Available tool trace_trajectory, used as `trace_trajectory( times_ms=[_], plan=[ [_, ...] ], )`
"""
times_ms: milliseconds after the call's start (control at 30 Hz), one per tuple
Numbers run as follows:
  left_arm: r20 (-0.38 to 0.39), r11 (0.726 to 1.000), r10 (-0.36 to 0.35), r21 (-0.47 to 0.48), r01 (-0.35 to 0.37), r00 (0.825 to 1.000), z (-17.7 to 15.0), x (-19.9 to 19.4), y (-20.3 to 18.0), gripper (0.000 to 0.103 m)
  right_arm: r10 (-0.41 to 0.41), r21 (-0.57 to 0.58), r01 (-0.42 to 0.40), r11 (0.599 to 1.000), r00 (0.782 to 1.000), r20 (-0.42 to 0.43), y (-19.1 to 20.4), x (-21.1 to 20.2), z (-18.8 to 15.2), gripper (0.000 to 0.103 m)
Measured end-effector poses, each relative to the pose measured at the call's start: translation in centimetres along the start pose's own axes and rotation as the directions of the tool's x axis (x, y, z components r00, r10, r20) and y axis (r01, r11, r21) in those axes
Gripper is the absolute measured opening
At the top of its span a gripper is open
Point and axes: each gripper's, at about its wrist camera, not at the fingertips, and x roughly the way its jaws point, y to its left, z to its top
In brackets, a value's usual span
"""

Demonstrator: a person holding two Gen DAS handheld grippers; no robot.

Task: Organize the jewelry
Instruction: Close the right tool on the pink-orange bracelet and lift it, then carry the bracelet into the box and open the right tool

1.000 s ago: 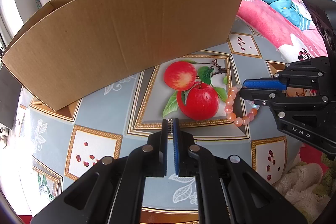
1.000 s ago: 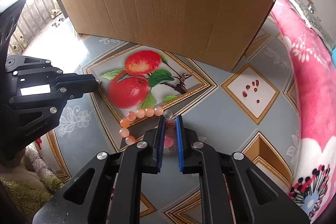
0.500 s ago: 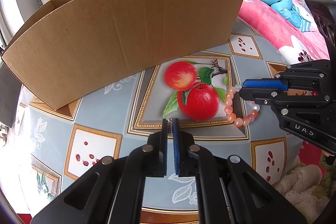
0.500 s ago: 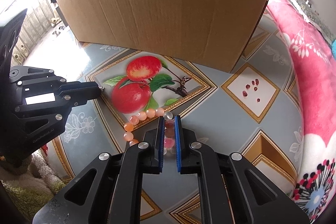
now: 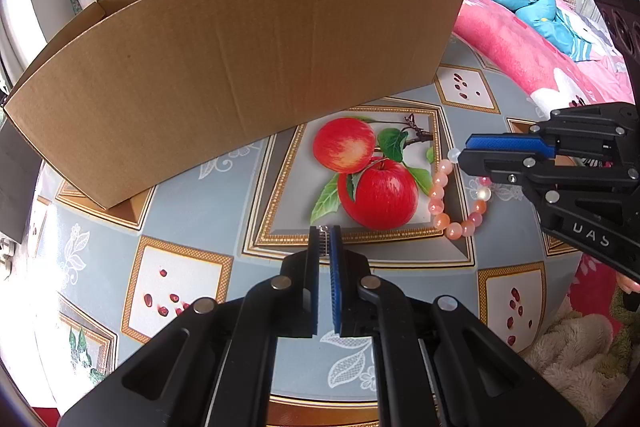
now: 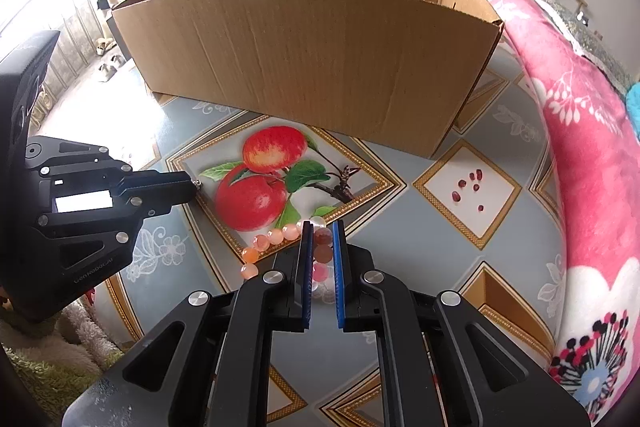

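**Kid:** Box (image 6: 312,67) first, one big brown one at the back of the worktop (image 6: 420,247). What's in front of it?

**Helper:** Two tongs. Right tongs (image 6: 321,239) are pinched narrow on the one bead bracelet (image 5: 448,211), which lies in front of the box, beside the apple picture (image 5: 364,171).

**Kid:** And the left tongs (image 5: 325,233)?

**Helper:** Squeezed shut on a tiny silver thing; I cannot tell what it is.

**Kid:** What could go wrong?

**Helper:** Round beads are slippery. If only one bead is pinched, the bracelet might pop out when it gets lifted over the box wall.
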Motion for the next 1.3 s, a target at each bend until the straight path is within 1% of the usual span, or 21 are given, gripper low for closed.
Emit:
trace_trajectory(
  times_ms=[400,500,567,733,867,1000,1067,1100,1167,1200,1233,1267,1300],
  plan=[
    [0.002,1.000,-0.003,-0.002,0.003,1.000,-0.1,0.0,0.0,0.004,-0.020,-0.005,0.020,1.000,1.000,0.014,0.6,-0.6,-0.3,0.007],
    [0.020,1.000,-0.015,-0.013,0.015,1.000,-0.2,-0.3,0.2,0.004,-0.025,-0.007,0.026,1.000,0.999,0.023,0.7,-0.8,-0.2,0.007],
    [0.038,1.000,-0.006,-0.015,0.007,0.999,-0.4,-0.7,0.4,0.004,-0.031,-0.005,0.031,1.000,0.999,0.032,0.8,-1.2,-0.2,0.007],
    [0.098,1.000,-0.016,-0.010,0.017,0.995,-0.4,-2.4,0.5,0.004,-0.042,-0.003,0.042,0.999,0.997,0.058,0.9,-2.3,0.0,0.007],
    [0.123,0.999,-0.036,-0.014,0.038,0.992,-0.4,-3.8,0.7,0.004,-0.050,-0.010,0.051,0.999,0.995,0.088,1.4,-3.3,0.2,0.007],
    [0.178,0.999,-0.049,-0.012,0.052,0.983,0.0,-6.0,1.1,0.004,-0.061,-0.023,0.065,0.998,0.988,0.143,1.6,-5.2,1.1,0.007],
    [0.216,0.998,-0.059,-0.012,0.063,0.975,0.6,-7.6,1.5,0.004,-0.060,-0.030,0.066,0.997,0.983,0.175,1.4,-6.3,2.0,0.007],
    [0.245,0.998,-0.065,-0.006,0.068,0.967,1.1,-8.7,1.7,0.004,-0.056,-0.033,0.064,0.997,0.979,0.194,1.4,-7.0,2.3,0.007],
    [0.290,0.997,-0.070,0.010,0.071,0.954,1.9,-10.5,1.9,0.004,-0.046,-0.049,0.060,0.997,0.968,0.248,1.5,-8.7,3.4,0.007],
    [0.307,0.997,-0.078,0.017,0.076,0.948,2.3,-11.2,2.1,0.004,-0.048,-0.062,0.067,0.996,0.959,0.279,1.6,-9.6,4.0,0.007],
    [0.336,0.996,-0.088,0.028,0.083,0.938,3.0,-12.4,2.3,0.004,-0.048,-0.076,0.075,0.994,0.950,0.308,1.7,-10.4,4.6,0.007],
    [0.352,0.996,-0.085,0.034,0.078,0.932,3.4,-13.0,2.4,0.004,-0.044,-0.089,0.077,0.993,0.943,0.331,1.8,-11.0,5.1,0.007],
    [0.371,0.997,-0.076,0.043,0.065,0.925,3.9,-13.7,2.5,0.004,-0.033,-0.107,0.079,0.991,0.928,0.371,1.7,-11.9,5.8,0.007]
  ],
)
